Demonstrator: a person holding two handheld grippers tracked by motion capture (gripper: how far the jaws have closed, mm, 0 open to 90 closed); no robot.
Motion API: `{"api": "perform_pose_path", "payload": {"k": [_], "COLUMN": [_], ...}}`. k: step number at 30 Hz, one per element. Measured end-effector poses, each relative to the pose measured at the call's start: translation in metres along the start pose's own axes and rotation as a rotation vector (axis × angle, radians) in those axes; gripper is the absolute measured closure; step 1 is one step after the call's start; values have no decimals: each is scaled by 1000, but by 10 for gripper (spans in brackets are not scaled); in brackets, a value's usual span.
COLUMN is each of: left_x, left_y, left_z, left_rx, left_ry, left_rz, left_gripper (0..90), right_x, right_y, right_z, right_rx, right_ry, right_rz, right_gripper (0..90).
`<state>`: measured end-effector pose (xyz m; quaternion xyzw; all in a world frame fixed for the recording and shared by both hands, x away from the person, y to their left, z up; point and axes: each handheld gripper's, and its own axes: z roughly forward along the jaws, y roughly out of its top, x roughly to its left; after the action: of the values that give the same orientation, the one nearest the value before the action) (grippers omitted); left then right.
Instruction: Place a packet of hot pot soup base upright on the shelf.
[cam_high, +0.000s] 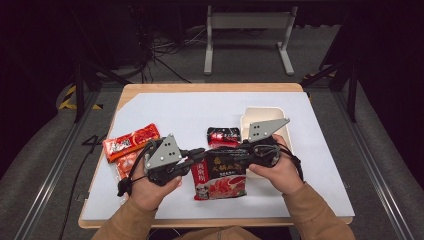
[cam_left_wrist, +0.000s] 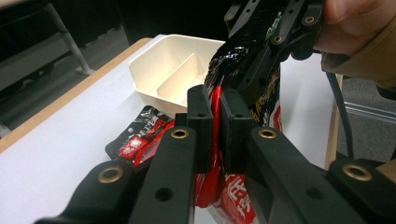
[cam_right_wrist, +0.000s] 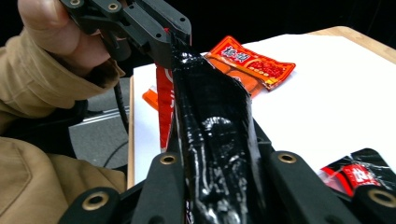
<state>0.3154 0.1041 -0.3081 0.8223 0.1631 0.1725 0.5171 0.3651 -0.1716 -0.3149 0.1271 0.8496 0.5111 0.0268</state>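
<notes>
- One counter (cam_high: 320, 165), its top covered in white, carries everything; both tongs work over its near middle.
- One cream tray (cam_high: 260, 116) lies just behind the right tongs (cam_high: 240, 150). In the left gripper view a low wall splits the tray (cam_left_wrist: 163, 70) into two compartments, and what shows of them holds nothing.
- One large black and red pouch (cam_high: 220, 177) sits between the two tongs, gripped along its upper edge from both sides; the rest of it lies toward the person.
- Two orange-red packets lie beside the left tongs (cam_high: 200, 154), on the side away from the pouch: the longer one (cam_high: 131, 141) farther back, the second one (cam_high: 126, 164) tucked just behind the left hand (cam_high: 147, 192).
- One small black and red sachet (cam_high: 223, 136) lies just behind the pouch, near the tips of the right tongs.
- Left tongs (cam_left_wrist: 215, 126): pressed together, pinching the red edge of the pouch (cam_left_wrist: 215, 140).
- Right tongs (cam_right_wrist: 215, 154): pinching the black edge of the pouch (cam_right_wrist: 215, 121), held in the right hand (cam_high: 280, 172).
</notes>
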Motion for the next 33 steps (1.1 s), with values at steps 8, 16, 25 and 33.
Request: {"api": "perform_pose_path", "payload": {"k": [8, 16, 25, 33], "left_x": [9, 26, 33, 38], "left_y": [-3, -7, -11, -16], "left_z": [-5, -26, -33, -30], "left_rx": [-43, -113, -110, -59], "left_ry": [-98, -132, -92, -67], "left_rz": [-58, -136, -156, -181], "left_gripper": [740, 683, 605, 553], "right_x": [5, 6, 3, -5], "right_y": [6, 10, 27, 48], "right_z": [-5, -16, -35, -51], "right_rx": [5, 8, -17, -39], "right_ry": [-29, -57, -95, -128], "right_rz": [-26, -28, -31, -45], "right_gripper": [795, 803, 803, 802]}}
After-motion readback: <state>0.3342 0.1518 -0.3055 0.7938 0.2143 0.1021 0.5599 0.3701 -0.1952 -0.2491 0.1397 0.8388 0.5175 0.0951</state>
